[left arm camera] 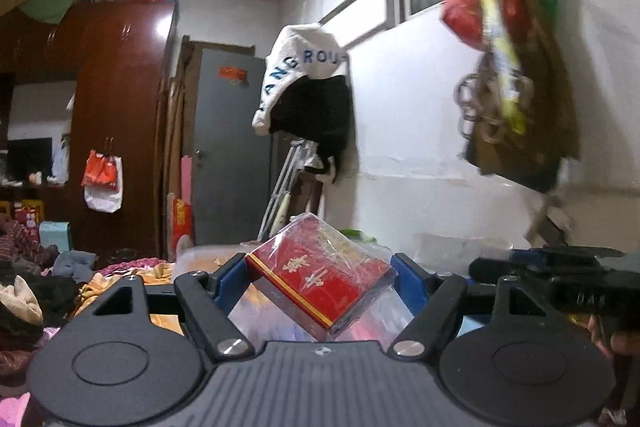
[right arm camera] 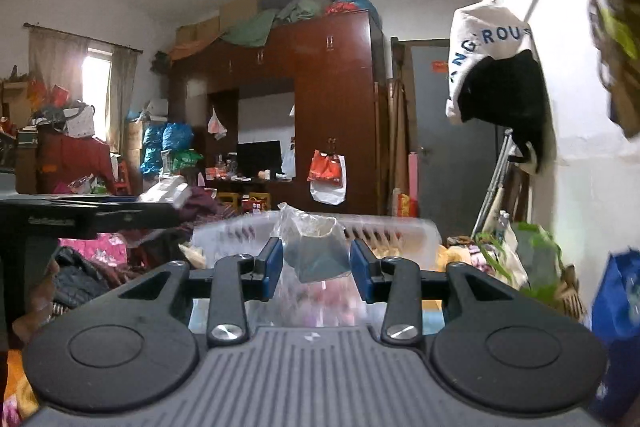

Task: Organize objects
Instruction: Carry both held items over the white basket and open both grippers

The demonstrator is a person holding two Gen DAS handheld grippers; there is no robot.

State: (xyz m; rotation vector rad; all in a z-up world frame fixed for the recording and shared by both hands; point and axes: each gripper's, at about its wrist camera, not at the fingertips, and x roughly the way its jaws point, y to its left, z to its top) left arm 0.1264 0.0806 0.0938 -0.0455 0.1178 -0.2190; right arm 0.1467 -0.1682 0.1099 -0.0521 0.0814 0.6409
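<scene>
In the left wrist view my left gripper (left arm camera: 318, 279) is shut on a red box with gold characters (left arm camera: 320, 275), wrapped in clear film and tilted between the blue pads. The other gripper's black body (left arm camera: 560, 275) shows at the right edge. In the right wrist view my right gripper (right arm camera: 316, 263) is shut on a clear plastic bag with something dark grey inside (right arm camera: 316, 247), held up in front of a translucent plastic basket (right arm camera: 384, 231). The left gripper's black body (right arm camera: 80, 219) shows at the left, holding the box seen edge-on.
A dark red wardrobe (right arm camera: 332, 99) and grey door (right arm camera: 440, 131) stand behind. A white and black garment (left arm camera: 308, 87) hangs on the white wall, with bags (left arm camera: 500, 67) hung at right. Clothes (left arm camera: 36, 287) lie piled at the left. A blue bag (right arm camera: 616, 307) stands at the right.
</scene>
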